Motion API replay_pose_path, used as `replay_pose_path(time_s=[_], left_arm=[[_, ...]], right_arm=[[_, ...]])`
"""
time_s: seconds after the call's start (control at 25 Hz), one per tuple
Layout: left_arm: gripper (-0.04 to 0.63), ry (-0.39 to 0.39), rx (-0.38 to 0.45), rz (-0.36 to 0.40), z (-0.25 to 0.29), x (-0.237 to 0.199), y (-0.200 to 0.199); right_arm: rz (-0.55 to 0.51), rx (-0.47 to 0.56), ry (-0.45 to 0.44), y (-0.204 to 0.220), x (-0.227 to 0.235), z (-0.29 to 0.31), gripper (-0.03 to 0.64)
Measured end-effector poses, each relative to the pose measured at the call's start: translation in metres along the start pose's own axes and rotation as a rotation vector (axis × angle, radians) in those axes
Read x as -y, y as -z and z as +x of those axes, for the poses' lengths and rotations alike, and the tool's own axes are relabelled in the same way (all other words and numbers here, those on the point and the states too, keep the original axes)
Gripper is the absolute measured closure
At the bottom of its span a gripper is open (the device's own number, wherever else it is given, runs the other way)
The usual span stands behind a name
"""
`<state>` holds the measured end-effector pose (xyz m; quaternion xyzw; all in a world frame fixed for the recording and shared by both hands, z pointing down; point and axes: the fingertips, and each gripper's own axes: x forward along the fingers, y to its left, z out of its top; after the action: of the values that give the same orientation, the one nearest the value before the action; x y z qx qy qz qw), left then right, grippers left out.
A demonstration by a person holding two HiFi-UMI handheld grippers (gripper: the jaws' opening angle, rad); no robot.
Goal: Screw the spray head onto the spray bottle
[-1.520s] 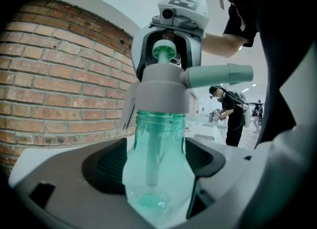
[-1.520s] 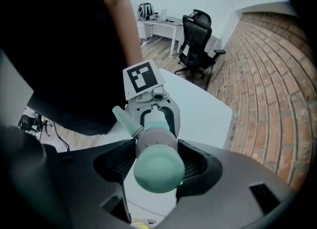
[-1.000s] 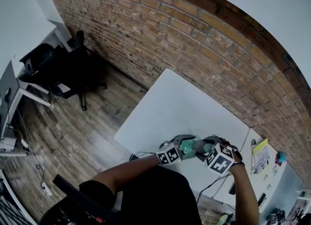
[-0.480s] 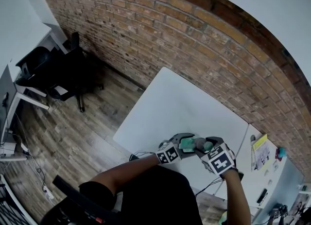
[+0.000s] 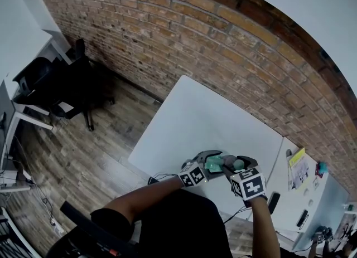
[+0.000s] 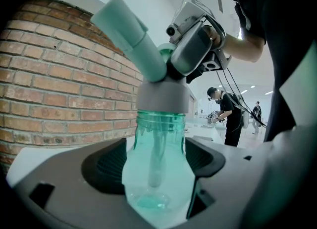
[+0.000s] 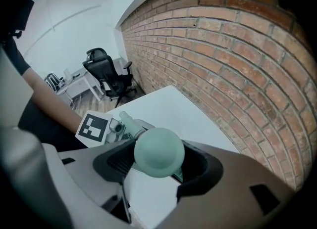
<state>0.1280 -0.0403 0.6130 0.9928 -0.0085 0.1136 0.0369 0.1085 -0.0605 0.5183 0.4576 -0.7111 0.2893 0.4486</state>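
A translucent green spray bottle (image 6: 157, 149) stands upright between the jaws of my left gripper (image 6: 156, 161), which is shut on its body. On its neck sits the spray head (image 6: 148, 60), with a grey collar and a pale green nozzle pointing up-left. My right gripper (image 7: 158, 156) comes down from above and is shut on the spray head's rounded top (image 7: 159, 152). In the head view both grippers meet over the near edge of the white table (image 5: 206, 117), the left gripper (image 5: 203, 161) on the bottle (image 5: 215, 164), the right gripper (image 5: 239, 168) just right of it.
A brick wall (image 5: 184, 34) runs along the table's far side. A black office chair (image 5: 78, 84) stands on the wood floor at the left. A second white surface (image 5: 304, 195) with small items adjoins at the right. People (image 6: 228, 114) stand far off in the room.
My right gripper has rolled about the spray head; its marker cube has turned and the forearm has swung from the right to below. The left gripper and bottle stayed still.
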Motion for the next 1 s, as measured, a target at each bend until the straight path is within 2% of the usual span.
replay_pose_path(time_s=[0.28, 0.76, 1.0], left_arm=[[0.236, 0.008, -0.01, -0.006, 0.001, 0.001, 0.002], [0.236, 0.042, -0.019, -0.007, -0.001, 0.0, 0.001], [0.236, 0.075, -0.022, -0.004, -0.001, -0.001, 0.003]], right_arm=[[0.029, 0.01, 0.021, 0.0, 0.001, 0.0, 0.356], [-0.018, 0.017, 0.073, -0.007, 0.002, -0.013, 0.356], [0.076, 0.113, 0.033, -0.017, 0.005, -0.03, 0.356]])
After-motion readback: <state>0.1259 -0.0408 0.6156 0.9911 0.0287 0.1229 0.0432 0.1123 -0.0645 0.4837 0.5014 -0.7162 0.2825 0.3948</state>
